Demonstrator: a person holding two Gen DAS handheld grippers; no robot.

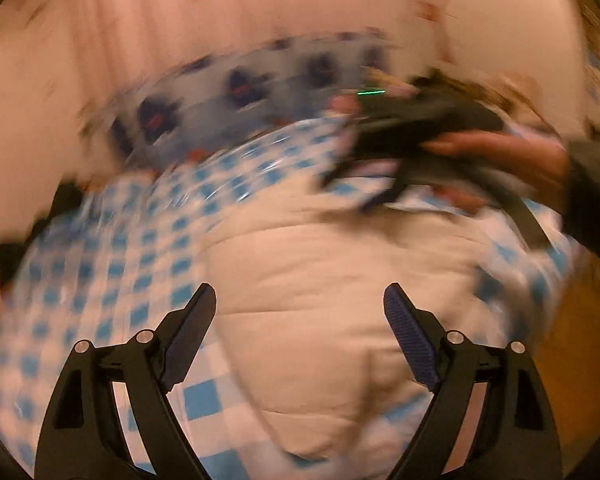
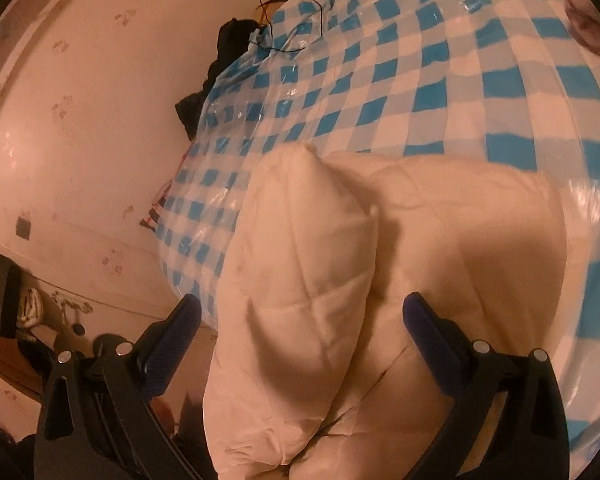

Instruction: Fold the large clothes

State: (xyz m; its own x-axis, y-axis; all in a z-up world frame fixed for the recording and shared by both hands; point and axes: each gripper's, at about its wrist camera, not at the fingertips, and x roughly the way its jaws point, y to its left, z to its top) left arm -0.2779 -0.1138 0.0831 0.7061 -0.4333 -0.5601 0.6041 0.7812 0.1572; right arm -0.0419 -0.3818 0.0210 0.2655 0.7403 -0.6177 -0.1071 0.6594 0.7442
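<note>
Lying bunched on the blue-checked plastic sheet (image 2: 420, 80), the cream quilted garment (image 2: 308, 280) looks puffy, light and slippery. Both the left gripper (image 1: 300, 308) and right gripper (image 2: 300, 316) gape empty; pinch its folded edge at 12 o'clock.

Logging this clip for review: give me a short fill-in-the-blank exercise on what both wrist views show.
1. The cover under the quilted garment is checked white and ____.
2. The left gripper's jaws are ____.
3. The right gripper holds ____.
4. The garment's colour is ____.

Missing: blue; open; nothing; cream
</note>
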